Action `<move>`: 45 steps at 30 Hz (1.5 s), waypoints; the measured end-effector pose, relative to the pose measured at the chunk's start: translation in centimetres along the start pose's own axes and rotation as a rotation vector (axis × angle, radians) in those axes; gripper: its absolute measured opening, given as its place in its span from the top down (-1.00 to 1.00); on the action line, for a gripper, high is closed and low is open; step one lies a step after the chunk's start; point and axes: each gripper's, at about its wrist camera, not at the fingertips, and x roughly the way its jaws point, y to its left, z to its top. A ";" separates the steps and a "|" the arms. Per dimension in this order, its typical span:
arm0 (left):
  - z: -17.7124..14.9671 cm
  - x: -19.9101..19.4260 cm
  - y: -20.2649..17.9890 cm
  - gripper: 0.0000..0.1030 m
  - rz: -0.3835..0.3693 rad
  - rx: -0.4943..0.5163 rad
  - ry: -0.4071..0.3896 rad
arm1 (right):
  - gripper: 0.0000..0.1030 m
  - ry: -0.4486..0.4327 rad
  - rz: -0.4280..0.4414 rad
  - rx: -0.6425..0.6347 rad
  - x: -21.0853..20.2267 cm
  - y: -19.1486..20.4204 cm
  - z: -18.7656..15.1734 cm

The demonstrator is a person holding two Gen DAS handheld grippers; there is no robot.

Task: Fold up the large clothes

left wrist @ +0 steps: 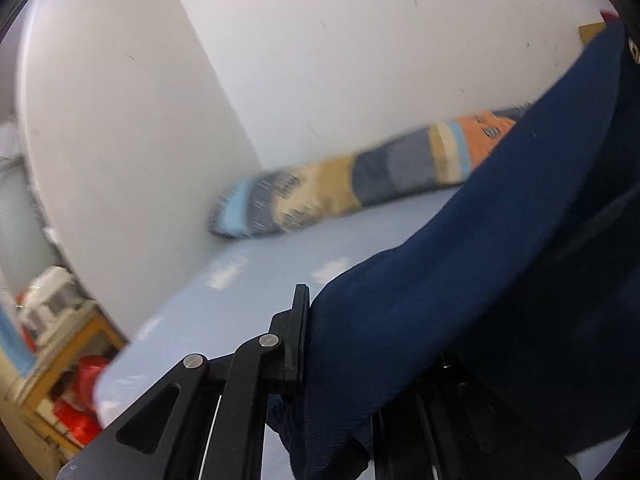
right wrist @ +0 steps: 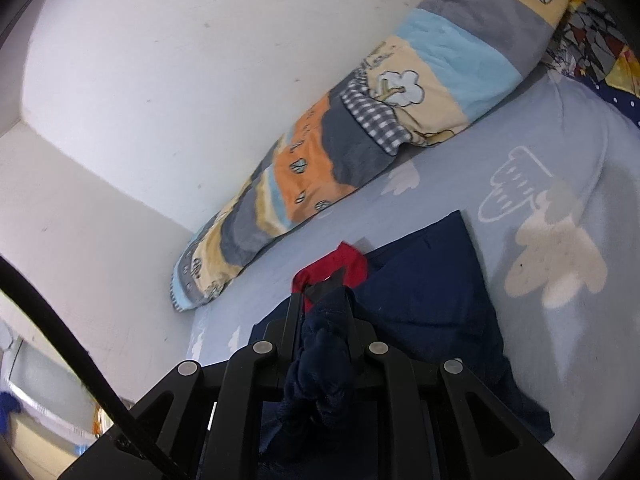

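1. The left claw (left wrist: 308, 320) is clamped on a fold of the navy garment (left wrist: 480, 280); only one black finger shows, the other being hidden under the cloth, which drapes up and over the right side of the left wrist view.
2. The right claw (right wrist: 322, 300) is clamped on a bunched wad of the same navy garment (right wrist: 432, 292), the cloth squeezed between its two black fingers.
3. The rest of the garment lies spread on the bed (right wrist: 560, 160), on a pale blue sheet printed with white clouds, towards the near edge.
4. A red collar or lining (right wrist: 344, 268) shows just past the right claw's tips.
5. A long patchwork bolster (right wrist: 360, 128) lies along the bed's far edge, against the white wall (right wrist: 180, 60).
6. The left wrist view is blurred.
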 end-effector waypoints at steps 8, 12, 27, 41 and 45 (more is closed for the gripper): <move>3.4 14.2 -3.9 0.78 -0.295 0.072 0.379 | 0.67 0.010 -0.137 0.033 9.0 -2.5 2.9; 2.8 19.1 -6.7 0.78 -0.346 0.074 0.507 | 0.57 0.014 -0.227 0.077 13.2 -4.4 3.6; 6.1 26.5 -1.1 0.04 -0.788 -0.087 0.784 | -0.55 -0.096 -0.207 0.215 11.3 -9.2 6.1; 7.7 21.3 7.0 -0.46 -0.754 -0.166 0.547 | -0.55 0.053 -0.204 -0.207 12.6 -4.5 1.3; 5.0 19.1 5.8 -0.46 -0.820 -0.128 0.534 | -0.61 0.094 -0.150 -0.298 13.7 -4.7 3.4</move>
